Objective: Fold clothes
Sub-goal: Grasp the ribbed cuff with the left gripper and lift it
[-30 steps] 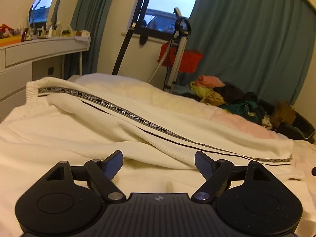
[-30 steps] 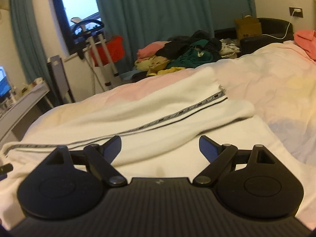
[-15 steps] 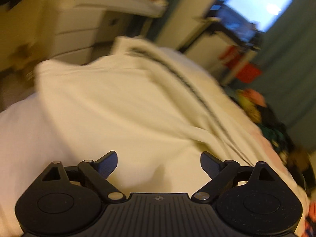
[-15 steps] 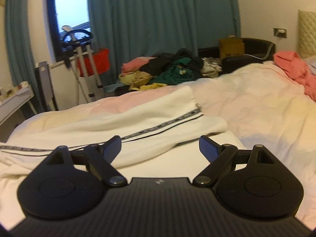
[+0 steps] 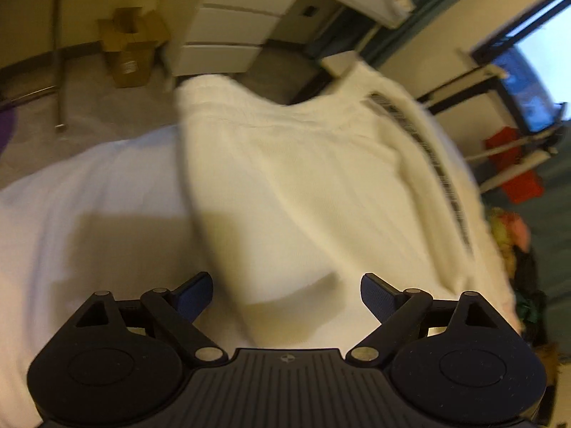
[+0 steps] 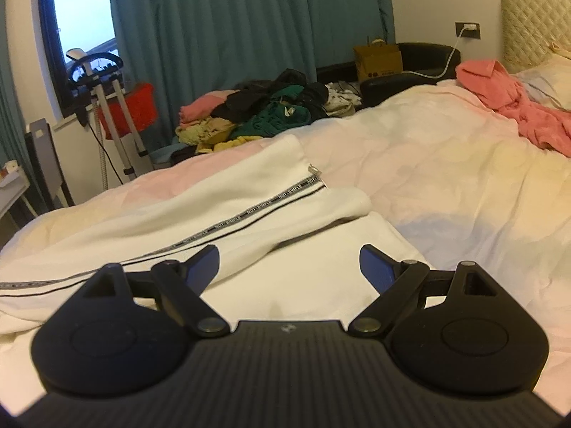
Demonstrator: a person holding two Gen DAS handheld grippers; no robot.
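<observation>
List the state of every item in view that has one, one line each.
left tongs: open, empty, over the trousers
right tongs: open, empty
white trousers: spread out on the bed, rumpled, not folded
pink garment: crumpled near the headboard
clothes pile: heaped, unfolded
curtain: drawn
charger: plugged in

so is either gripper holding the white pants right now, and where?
Nothing is held. The left gripper and the right gripper are both open, jaws spread wide above the white pants, with no cloth between the fingers.
</observation>
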